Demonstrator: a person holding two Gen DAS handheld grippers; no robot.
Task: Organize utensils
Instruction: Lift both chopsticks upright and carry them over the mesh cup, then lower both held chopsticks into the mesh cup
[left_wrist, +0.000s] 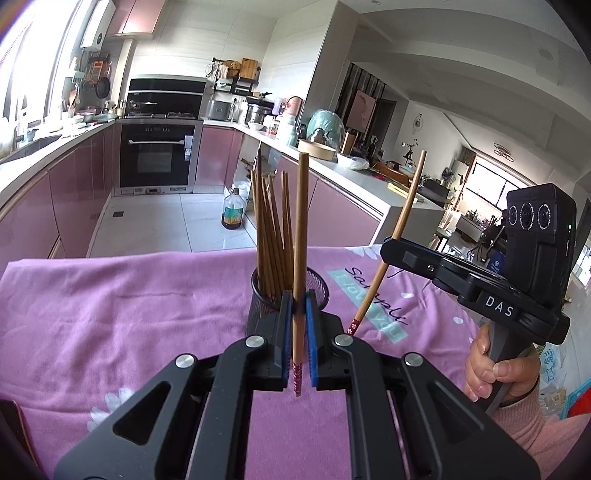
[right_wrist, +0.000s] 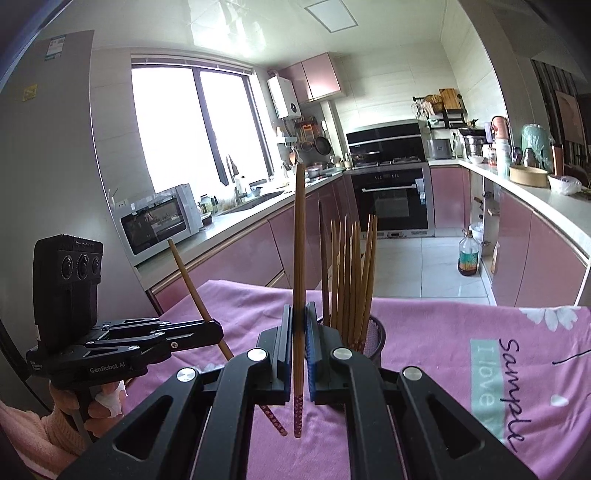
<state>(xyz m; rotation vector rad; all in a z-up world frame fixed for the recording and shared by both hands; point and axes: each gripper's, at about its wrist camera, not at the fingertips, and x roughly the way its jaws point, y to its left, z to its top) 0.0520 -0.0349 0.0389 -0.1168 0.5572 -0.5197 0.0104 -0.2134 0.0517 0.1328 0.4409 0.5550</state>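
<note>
A pink printed cloth (left_wrist: 129, 295) covers the table, and on it stands a black mesh cup (left_wrist: 317, 284) bristling with upright brown wooden chopsticks (left_wrist: 269, 229). It sits just ahead of and below both tools. The left gripper (left_wrist: 299, 306) is clamped on one brown chopstick (left_wrist: 301, 221), held nearly vertical, patterned end down. The right gripper (right_wrist: 300, 317), beside the cup's other side, pinches a second chopstick (right_wrist: 299, 240) likewise upright. Both hands look equally near; each stick seems to need only lowering into the cup.
</note>
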